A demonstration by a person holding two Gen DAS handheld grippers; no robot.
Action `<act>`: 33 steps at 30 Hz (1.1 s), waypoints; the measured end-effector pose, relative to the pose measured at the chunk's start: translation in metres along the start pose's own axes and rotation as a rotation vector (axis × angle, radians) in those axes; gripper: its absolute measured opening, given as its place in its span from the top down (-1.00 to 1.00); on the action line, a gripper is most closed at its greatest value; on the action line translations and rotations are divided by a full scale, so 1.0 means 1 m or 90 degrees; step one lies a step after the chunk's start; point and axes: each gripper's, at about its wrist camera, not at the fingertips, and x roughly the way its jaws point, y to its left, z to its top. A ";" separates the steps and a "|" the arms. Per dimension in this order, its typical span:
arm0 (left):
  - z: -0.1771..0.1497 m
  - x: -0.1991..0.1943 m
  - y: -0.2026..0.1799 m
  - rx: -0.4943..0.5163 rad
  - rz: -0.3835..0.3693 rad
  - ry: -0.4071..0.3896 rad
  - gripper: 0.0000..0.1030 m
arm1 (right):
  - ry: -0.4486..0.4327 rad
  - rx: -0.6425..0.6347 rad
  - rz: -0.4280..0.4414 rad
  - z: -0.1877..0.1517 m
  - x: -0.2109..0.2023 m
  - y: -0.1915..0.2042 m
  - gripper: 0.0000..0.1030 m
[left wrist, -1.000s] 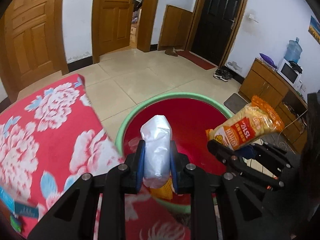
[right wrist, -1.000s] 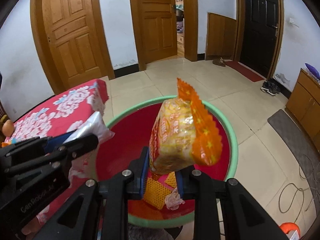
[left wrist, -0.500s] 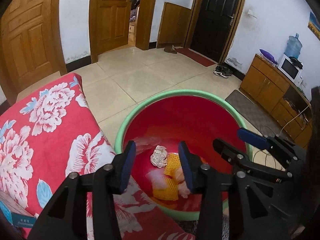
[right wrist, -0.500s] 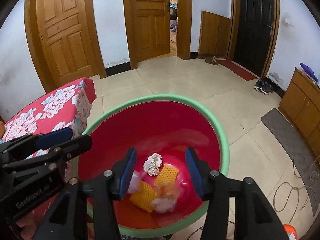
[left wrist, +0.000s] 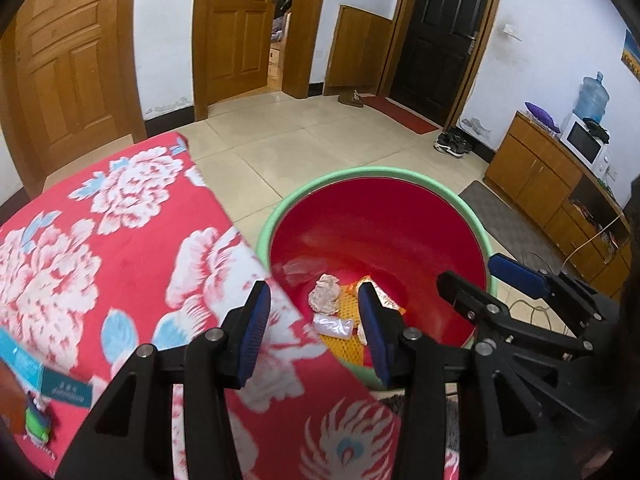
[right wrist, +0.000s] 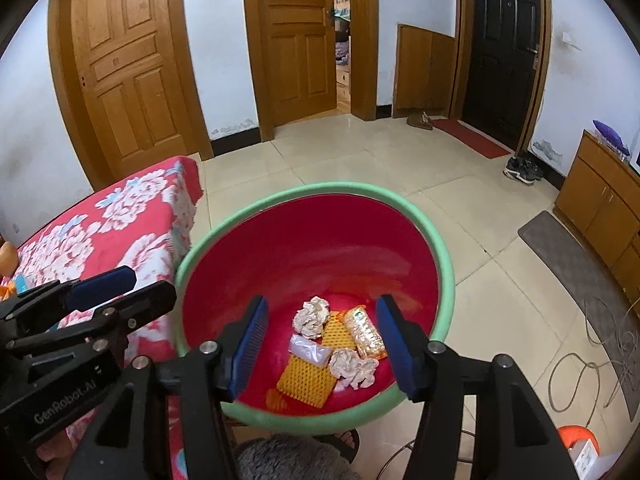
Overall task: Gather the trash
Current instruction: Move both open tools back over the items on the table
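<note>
I'm holding both tools over the bin right now, and both are carrying nothing. My left hand-held gripper (left wrist: 314,330) is hanging with its blue pads apart after just opening, nothing between them, only the cloth edge and the bin showing through the gap. My right hand-held gripper (right wrist: 322,346) is doing the same a little wider: jaws have just been spreading, nothing pinched, the bin floor in plain sight between the pads.

Looking down past the fingers, the trash is lying at the bottom of the red basin (right wrist: 440,256) with the green rim. I'm counting a clear plastic wrapper (right wrist: 310,351), a yellow snack packet (right wrist: 364,334), two crumpled paper wads (right wrist: 312,317), and an orange mesh sleeve (right wrist: 308,376) under them, all touching in one small heap. So that batch is, as I'm judging it, delivered.

Moving out to my left, the floral red tabletop (left wrist: 120,248) is butting up just beside the basin. At its near corner I'm spotting a teal carton (left wrist: 44,376) and something green below it, partly cut off, so I can't tell whether that is rubbish. In the right view an orange object is peeking in at the far left edge of the cloth; too little is showing to name it.

Farther off, the tiled floor is looking free of litter near the doors. I'm reckoning the job is well along, with the tabletop corner being what's left to check.
</note>
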 end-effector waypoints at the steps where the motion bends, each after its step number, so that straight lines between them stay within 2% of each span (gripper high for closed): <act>1: -0.002 -0.004 0.002 -0.002 0.002 0.000 0.12 | -0.002 -0.002 0.002 -0.002 -0.003 0.002 -0.18; 33: -0.072 -0.091 0.023 -0.033 0.032 -0.041 0.12 | -0.011 -0.056 0.045 -0.051 -0.069 0.060 -0.23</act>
